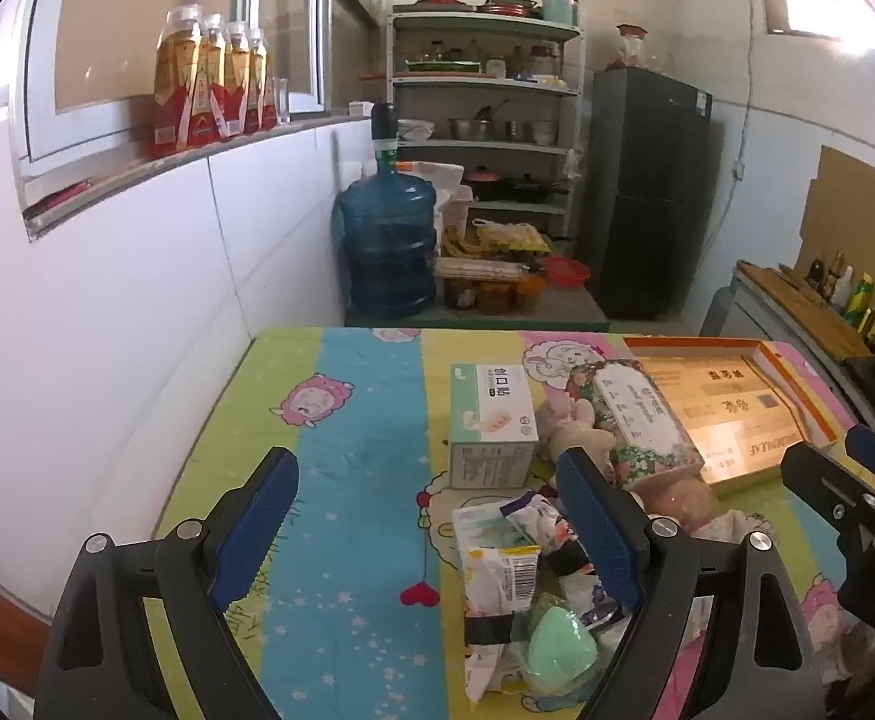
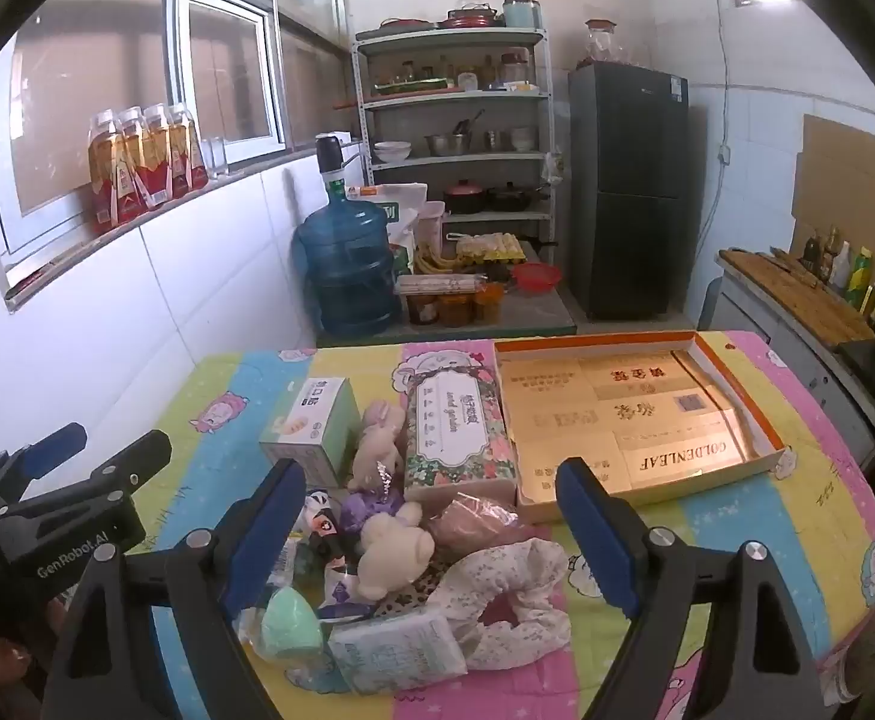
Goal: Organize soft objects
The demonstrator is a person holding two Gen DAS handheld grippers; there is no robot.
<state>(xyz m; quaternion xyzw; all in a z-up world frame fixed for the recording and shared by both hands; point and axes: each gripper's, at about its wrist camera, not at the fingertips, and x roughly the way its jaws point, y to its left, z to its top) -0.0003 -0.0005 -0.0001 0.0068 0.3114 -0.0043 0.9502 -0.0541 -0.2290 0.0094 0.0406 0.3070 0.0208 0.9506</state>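
Both the left gripper (image 1: 431, 534) and the right gripper (image 2: 431, 531) hung with blue ribbed pads spread wide, gripping nothing, above a heap of soft things (image 2: 413, 564): fuzzy cream plush toys, crinkly packets, a smooth mint sponge, and floral cloth. Beyond it lay a floral tissue pack (image 2: 458, 438) and, far right, a shallow cardboard tray (image 2: 737, 384) printed "GOLDENLEAF" on the cartoon cloth.

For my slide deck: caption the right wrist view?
Open right gripper above a pile of soft toys and a fabric scrunchie beside an orange-rimmed box.
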